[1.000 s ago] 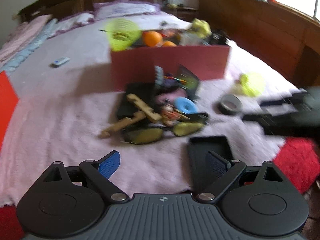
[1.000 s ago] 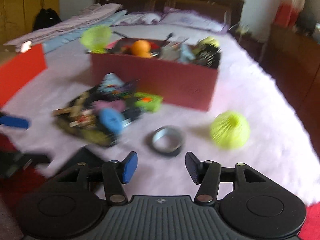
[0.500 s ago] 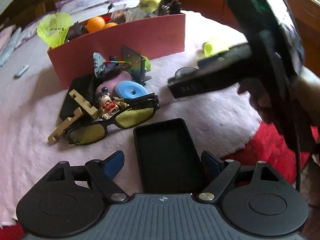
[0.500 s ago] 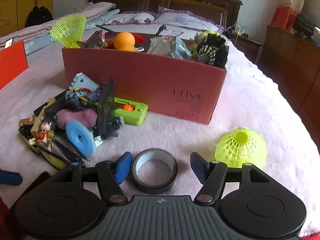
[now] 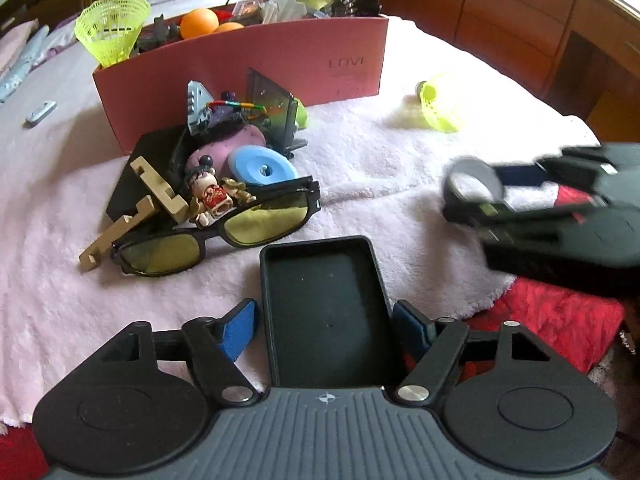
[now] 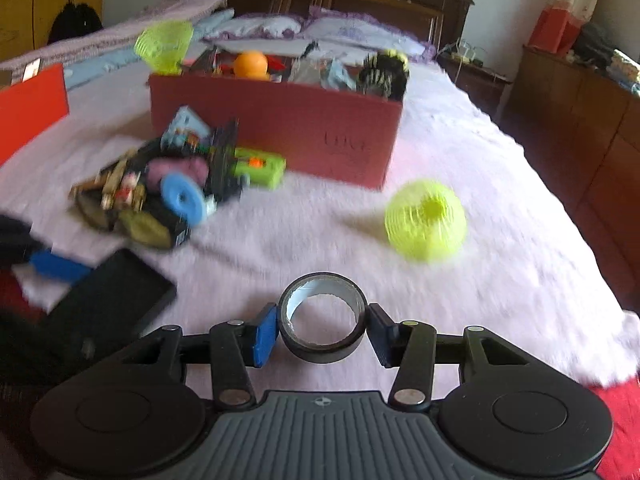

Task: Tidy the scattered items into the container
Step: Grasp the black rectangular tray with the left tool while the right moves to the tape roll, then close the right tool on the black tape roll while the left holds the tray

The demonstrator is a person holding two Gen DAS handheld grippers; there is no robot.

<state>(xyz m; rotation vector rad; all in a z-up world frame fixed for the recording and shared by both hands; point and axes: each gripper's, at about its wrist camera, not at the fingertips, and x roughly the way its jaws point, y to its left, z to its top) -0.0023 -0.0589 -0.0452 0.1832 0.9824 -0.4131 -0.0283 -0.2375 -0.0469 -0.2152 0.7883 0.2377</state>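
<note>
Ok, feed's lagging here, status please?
Right tongs shut on tape. Left tongs open astride black tray. Box ahead, path clear.

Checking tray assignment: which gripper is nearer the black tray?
Left. The left gripper straddles the black tray, open fingers either side. The right gripper, shut on the tape roll, sits off to the tray's right.

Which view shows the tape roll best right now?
Right wrist: the tape roll sits sharp and centred between the right gripper fingers. Left wrist shows it only small and blurred at the right edge.
</note>
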